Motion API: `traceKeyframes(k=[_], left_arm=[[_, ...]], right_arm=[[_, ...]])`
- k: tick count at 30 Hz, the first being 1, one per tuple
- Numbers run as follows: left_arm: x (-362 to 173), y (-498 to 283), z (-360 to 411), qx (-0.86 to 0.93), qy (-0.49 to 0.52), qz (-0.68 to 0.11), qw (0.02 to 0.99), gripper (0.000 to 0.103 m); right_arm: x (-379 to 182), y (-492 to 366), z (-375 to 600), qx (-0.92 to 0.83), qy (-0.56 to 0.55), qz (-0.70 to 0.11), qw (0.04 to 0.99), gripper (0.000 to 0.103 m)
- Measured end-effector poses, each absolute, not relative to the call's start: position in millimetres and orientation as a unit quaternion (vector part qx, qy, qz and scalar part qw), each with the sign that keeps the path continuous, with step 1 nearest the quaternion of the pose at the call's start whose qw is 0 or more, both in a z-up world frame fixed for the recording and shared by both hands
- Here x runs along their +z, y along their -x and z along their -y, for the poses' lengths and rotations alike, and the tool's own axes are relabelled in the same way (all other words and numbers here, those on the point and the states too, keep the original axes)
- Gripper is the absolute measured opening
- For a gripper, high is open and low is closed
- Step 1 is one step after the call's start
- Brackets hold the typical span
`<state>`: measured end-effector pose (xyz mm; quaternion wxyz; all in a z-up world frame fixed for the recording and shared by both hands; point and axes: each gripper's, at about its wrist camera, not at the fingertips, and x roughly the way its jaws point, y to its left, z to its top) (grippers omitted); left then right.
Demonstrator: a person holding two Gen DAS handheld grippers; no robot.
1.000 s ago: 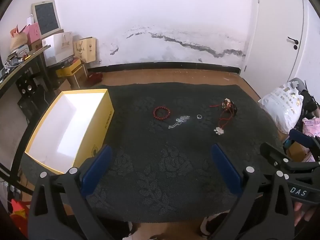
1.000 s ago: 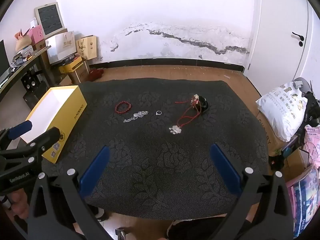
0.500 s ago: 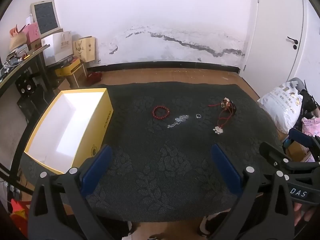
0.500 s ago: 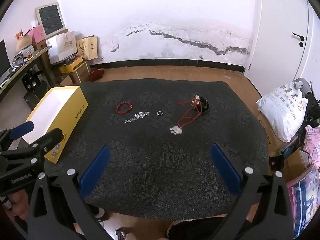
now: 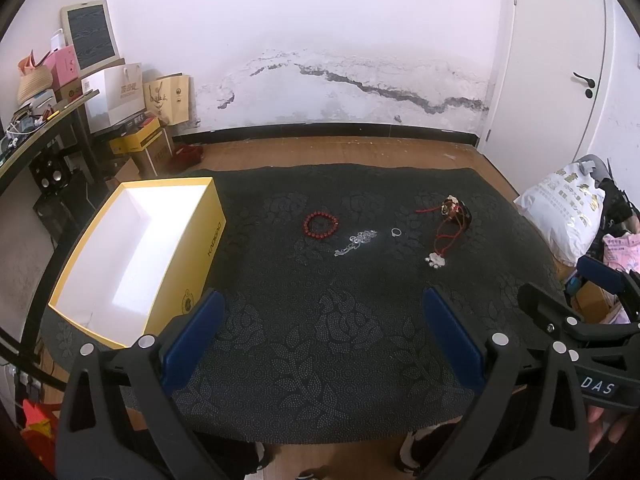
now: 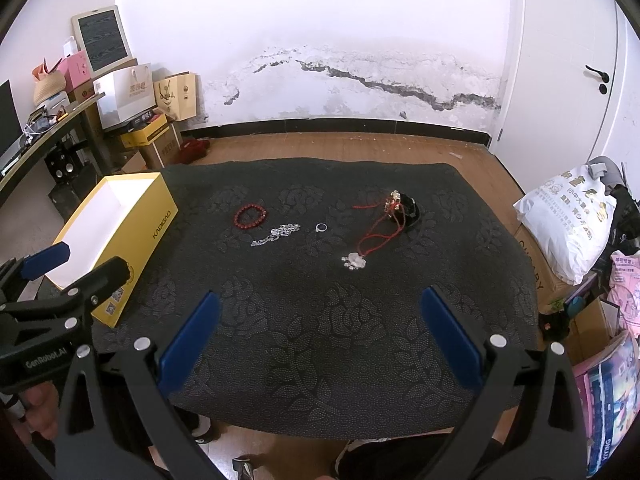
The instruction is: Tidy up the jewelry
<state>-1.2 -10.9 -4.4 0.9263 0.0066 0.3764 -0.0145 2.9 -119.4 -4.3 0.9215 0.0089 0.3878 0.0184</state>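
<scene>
A table draped in a black floral cloth [image 5: 320, 340] fills both wrist views. The left gripper [image 5: 320, 332] hovers over the near edge, its blue-padded jaws spread wide and holding nothing. The right gripper [image 6: 320, 330] hovers likewise, jaws spread wide and empty.

In the left view, an open yellow box [image 5: 192, 256] with a white interior sits on the cloth at 9 o'clock. Near the centre, toward 12 o'clock, lies a red bead bracelet [image 5: 321, 225]. Just beside it toward 4 o'clock is a silver chain [image 5: 356, 242], then a small silver ring [image 5: 396, 232] farther right. At 2 o'clock, a red cord necklace [image 5: 446, 236] trails from a dark bundle [image 5: 458, 213] down to a silver pendant [image 5: 435, 260].
</scene>
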Motion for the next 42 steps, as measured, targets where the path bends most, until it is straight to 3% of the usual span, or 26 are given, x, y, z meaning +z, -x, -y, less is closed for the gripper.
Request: traceKeyframes(k=[42], left_arm=[[-0.5,0.3,6.7,-0.016,-0.007,-0.378,0.926,0.097]], right_arm=[[3.7,-1.2,113.8,0.022,-0.011,-0.386,0.922,0.097]])
